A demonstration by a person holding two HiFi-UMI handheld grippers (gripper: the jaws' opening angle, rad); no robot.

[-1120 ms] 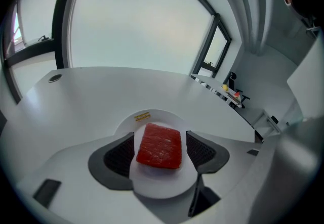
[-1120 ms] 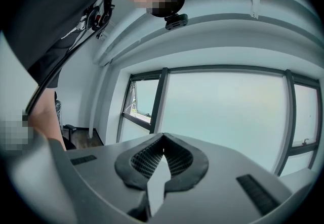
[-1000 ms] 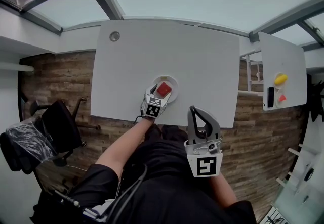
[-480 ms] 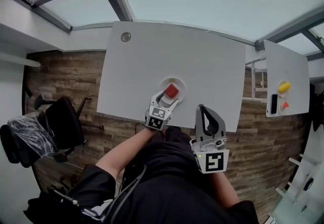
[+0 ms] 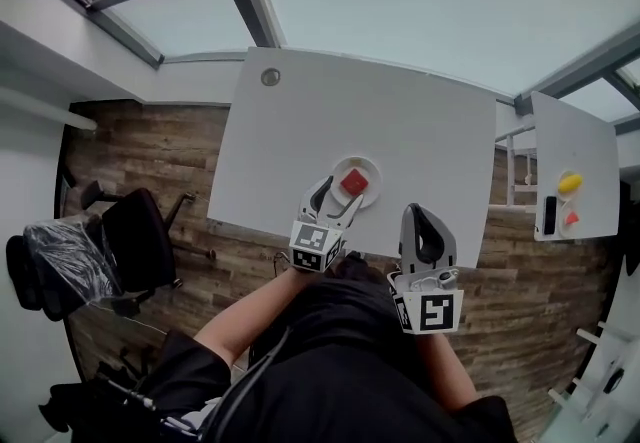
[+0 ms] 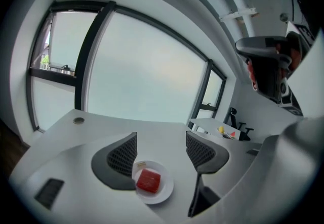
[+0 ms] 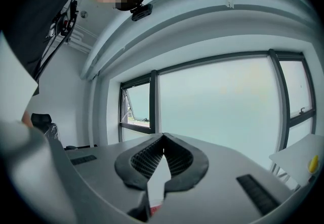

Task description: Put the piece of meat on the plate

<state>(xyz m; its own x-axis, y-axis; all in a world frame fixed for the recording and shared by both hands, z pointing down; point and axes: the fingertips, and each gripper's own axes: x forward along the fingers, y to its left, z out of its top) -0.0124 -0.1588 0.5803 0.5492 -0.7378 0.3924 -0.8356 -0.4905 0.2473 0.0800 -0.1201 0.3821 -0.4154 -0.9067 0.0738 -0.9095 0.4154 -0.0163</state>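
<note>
- Head view: the red, block-shaped piece of meat (image 5: 353, 181) lies on the small round white plate (image 5: 374, 169), near the front edge of the white table (image 5: 430, 121). The left hand-held gripper (image 5: 334, 201) points at the plate from just beside it. The right hand-held gripper (image 5: 421, 219) waits to the side.
- Left gripper view: its jaws are spread and hold nothing. The meat rests free on the plate beyond them, so the placing looks finished.
- Right gripper view: its jaws meet at the tips, empty, probably unneeded.
</note>
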